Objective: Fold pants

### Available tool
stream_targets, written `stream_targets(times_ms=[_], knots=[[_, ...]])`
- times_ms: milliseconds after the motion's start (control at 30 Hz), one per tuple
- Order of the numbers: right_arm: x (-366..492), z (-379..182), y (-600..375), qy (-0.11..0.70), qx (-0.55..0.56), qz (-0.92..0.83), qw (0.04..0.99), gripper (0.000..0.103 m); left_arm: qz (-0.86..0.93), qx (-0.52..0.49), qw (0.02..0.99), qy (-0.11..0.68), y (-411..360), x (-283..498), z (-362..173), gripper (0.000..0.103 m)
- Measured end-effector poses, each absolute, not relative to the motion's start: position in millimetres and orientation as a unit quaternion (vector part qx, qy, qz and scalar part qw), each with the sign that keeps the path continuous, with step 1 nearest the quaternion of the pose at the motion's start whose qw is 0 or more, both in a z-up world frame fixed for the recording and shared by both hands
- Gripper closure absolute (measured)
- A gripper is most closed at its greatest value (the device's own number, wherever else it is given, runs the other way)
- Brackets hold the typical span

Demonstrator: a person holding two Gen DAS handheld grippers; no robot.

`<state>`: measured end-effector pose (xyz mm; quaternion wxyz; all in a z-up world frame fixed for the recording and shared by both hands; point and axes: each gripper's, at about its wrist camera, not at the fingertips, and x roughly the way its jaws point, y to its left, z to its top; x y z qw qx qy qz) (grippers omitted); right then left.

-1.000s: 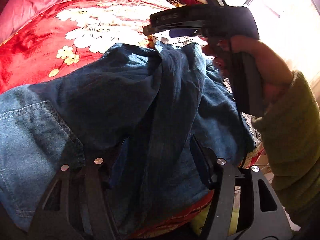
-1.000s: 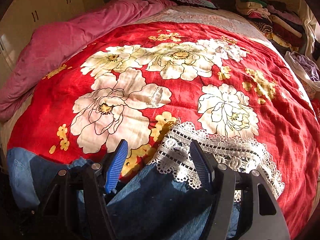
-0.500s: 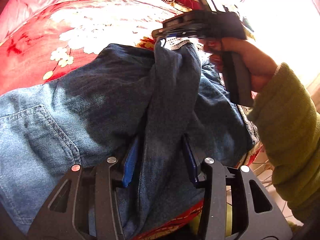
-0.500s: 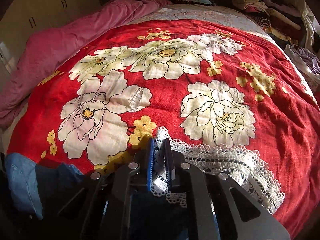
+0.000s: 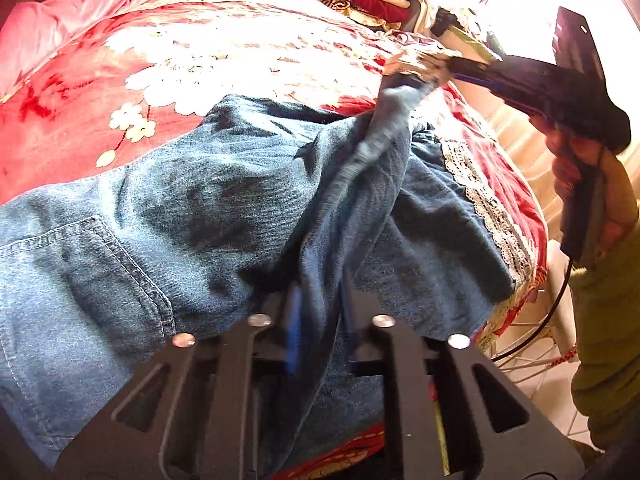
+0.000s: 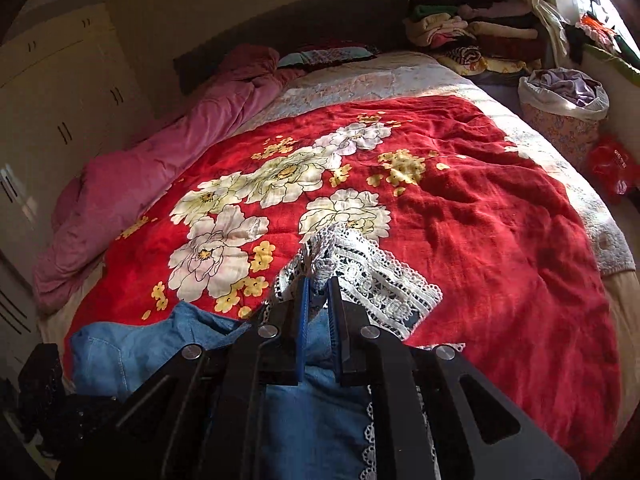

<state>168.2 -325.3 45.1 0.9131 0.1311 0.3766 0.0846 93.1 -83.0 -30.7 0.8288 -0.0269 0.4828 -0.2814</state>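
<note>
Blue denim pants (image 5: 200, 208) with a white lace hem (image 5: 484, 204) lie across the near end of a bed. My left gripper (image 5: 318, 320) is shut on a raised fold of the denim near the bed's edge. My right gripper (image 6: 318, 300) is shut on the lace hem (image 6: 360, 264) of one leg and holds it lifted above the bedspread. In the left wrist view the right gripper (image 5: 440, 70) pulls the leg up and to the right, so the cloth stretches between the two grippers.
A red floral bedspread (image 6: 460, 208) covers the bed. A pink quilt (image 6: 168, 148) lies along the left side. Stacked folded clothes (image 6: 472, 32) sit at the head, a bag of clothes (image 6: 560, 104) at the right. Floor lies beyond the bed's right edge.
Both grippers have closed on the pants: the right on the lace hem, the left on the denim fold. The right gripper has lifted the hem up and to the right.
</note>
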Motion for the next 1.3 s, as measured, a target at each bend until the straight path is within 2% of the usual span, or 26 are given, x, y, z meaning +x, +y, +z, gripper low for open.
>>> stream_targets(times_ms=[300,500,867,1067,1200,1267,1300], knots=[[68,60,-365,0.382,0.154,0.052,0.910,0.094,-0.287,0.017,0.844,0.453,-70,71,-9,0.099],[17,40,-373,0.409,0.177,0.038,0.894,0.094,-0.288,0.020,0.848,0.446,-69,61,-8,0.099],[-15,17,-378,0.449,0.190,0.040,0.872,0.094,-0.294,0.045,0.851,0.433,-69,41,2,0.099],[-21,-27,-387,0.491,0.207,0.019,0.846,0.095,-0.291,0.063,0.840,0.453,-72,38,-17,0.099],[-24,-26,-391,0.480,0.216,0.025,0.850,0.094,-0.287,0.068,0.835,0.465,-72,38,-27,0.099],[-24,-15,-392,0.466,0.210,0.032,0.859,0.091,-0.287,0.068,0.835,0.464,-72,37,-26,0.099],[-23,-10,-393,0.458,0.213,0.040,0.862,0.087,-0.286,0.070,0.837,0.461,-73,36,-24,0.099]])
